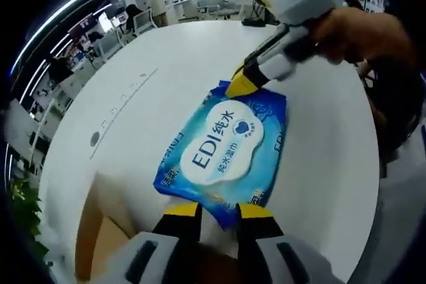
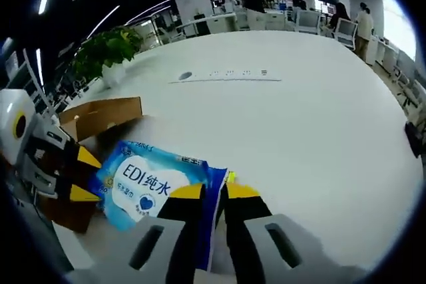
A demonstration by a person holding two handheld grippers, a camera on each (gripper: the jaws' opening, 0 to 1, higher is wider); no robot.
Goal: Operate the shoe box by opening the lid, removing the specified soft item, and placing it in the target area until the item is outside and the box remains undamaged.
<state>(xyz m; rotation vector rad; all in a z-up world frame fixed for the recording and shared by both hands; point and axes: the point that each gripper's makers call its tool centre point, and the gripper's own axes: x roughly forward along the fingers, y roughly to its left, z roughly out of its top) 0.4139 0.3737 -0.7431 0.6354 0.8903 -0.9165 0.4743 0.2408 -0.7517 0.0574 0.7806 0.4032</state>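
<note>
Jaws of both grippers pinch wipes pack ends.

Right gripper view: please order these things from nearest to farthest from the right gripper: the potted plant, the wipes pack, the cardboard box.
1. The wipes pack, its edge between the right gripper jaws.
2. The cardboard box, just beyond the pack, on the left of the white table.
3. The potted plant, at the table's far left edge.

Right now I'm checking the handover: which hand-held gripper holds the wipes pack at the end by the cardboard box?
The left hand-held gripper pinches the wipes pack at the cardboard box end; the right hand-held gripper pinches the opposite end.
</note>
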